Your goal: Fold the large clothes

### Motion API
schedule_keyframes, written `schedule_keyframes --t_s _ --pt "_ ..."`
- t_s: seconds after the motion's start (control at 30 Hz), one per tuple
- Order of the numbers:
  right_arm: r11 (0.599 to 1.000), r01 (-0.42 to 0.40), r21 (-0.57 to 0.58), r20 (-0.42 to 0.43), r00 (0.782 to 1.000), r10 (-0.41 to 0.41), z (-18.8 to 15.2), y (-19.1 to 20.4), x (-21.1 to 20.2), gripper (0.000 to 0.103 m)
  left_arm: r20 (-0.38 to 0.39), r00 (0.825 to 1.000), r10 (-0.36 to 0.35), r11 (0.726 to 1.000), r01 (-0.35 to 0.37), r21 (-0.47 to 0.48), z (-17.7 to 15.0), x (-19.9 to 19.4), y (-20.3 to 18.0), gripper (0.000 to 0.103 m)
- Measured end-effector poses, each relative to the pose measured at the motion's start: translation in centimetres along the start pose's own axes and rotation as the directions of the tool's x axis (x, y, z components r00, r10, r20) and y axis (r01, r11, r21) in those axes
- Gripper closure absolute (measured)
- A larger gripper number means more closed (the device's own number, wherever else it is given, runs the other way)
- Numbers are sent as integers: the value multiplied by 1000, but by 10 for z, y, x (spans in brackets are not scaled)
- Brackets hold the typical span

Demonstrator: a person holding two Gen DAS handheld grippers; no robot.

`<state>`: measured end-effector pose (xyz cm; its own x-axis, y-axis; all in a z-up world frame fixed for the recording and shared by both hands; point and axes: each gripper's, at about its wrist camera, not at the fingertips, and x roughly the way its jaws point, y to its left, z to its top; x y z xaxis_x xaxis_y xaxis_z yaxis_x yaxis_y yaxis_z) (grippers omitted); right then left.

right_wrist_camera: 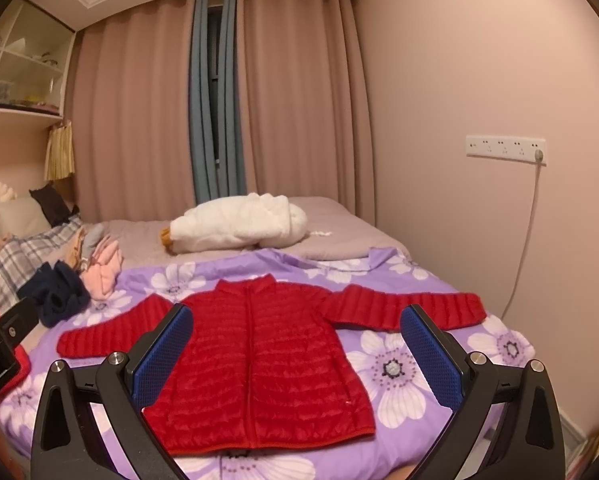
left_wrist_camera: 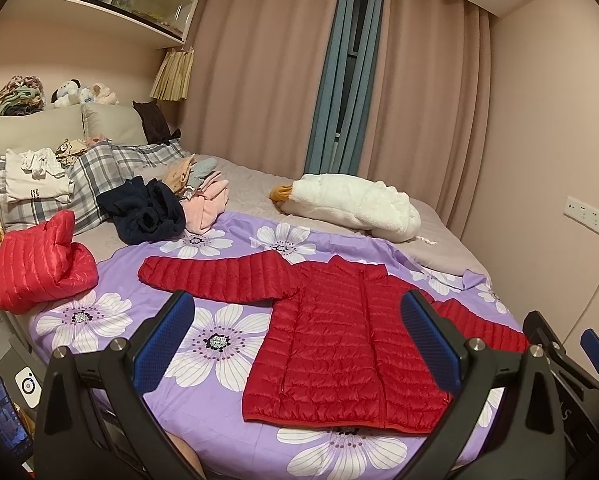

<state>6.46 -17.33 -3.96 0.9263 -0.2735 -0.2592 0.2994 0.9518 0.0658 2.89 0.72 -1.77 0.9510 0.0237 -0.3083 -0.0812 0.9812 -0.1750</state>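
Two grippers, both spread wide and holding nothing: left gripper [left_wrist_camera: 295, 344] and right gripper [right_wrist_camera: 297, 354] hovering above the near edge of the bed [left_wrist_camera: 251, 200], fingers apart with blue pads [left_wrist_camera: 163, 344] bare

Red puffer jacket [right_wrist_camera: 259, 352] lying flat, front up, zipped, on the purple floral cover [right_wrist_camera: 395, 368], hem toward the near edge, collar toward the far side, both sleeves stretched out sideways; no fold begun yet, by the look of it

Likely trouble from here:
- slick quilted shell slipping out of a shallow pinch, letting a sleeve drop halfway over
- padded fill springing back, so a fold laid without pressing down may reopen
- pads catching the floral cover along with the jacket, dragging and rucking it
- uneven lift between the two sides skewing the body across the cover

A second red puffer garment [left_wrist_camera: 39, 264] bunched near the left edge, apart from the flat one. Dark navy clothing [left_wrist_camera: 147, 210] and pink clothing [left_wrist_camera: 207, 204] heaped beyond the left sleeve, toward the head end; plaid pillow [left_wrist_camera: 87, 184] with folded white items behind them. White goose plush [right_wrist_camera: 235, 226] on the grey sheet at the far side. Pink curtains [right_wrist_camera: 147, 120] with a blue strip over the window, wall shelves at upper left, socket strip [right_wrist_camera: 505, 146] with a trailing cable on the right-hand wall
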Motion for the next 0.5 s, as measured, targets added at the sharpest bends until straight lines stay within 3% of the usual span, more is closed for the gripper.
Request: schedule_keyframes --t_s 0.3,0.5 --pt "1000 -1 -1 -21 1000 1 -3 2 10 1 -27 1000 -2 1000 2 7 0 14 -2 0" --pt "1000 14 -4 -37 999 -14 -3 2 28 1 -56 997 -46 999 46 -8 3 42 -2 0"
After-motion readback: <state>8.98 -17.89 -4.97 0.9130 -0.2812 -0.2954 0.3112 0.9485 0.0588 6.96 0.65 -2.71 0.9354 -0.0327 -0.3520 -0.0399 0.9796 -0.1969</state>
